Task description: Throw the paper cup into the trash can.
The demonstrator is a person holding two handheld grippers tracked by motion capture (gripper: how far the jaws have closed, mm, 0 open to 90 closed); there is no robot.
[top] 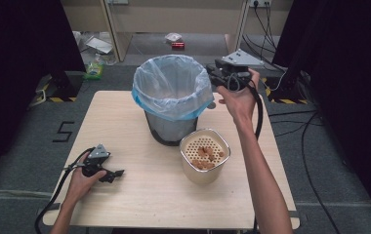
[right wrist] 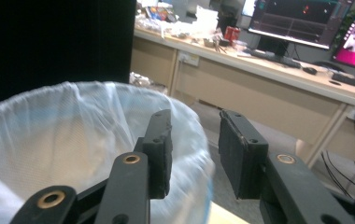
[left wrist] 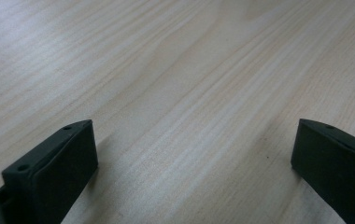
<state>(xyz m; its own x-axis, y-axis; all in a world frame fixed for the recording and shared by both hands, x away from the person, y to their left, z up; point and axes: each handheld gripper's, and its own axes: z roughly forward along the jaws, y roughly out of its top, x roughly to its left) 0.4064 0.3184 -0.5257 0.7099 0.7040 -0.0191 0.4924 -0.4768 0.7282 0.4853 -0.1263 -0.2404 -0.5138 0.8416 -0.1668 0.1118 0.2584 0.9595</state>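
On the table (top: 139,195), the bin (top: 172,97) with its bag stands at the far middle. Just before it and to the right stands the tub (top: 205,157), near but apart from the bin; food pieces (top: 204,157) lie on the perforated insert in it. The left gripper (top: 109,174) rests on the table at the near left, well apart from both. The right gripper (top: 212,74) hangs at the bin's far right rim, above the table.

Wooden table (top: 139,195) bears lined bin (top: 173,97); perforated tub (top: 205,156), perhaps nuts inside.
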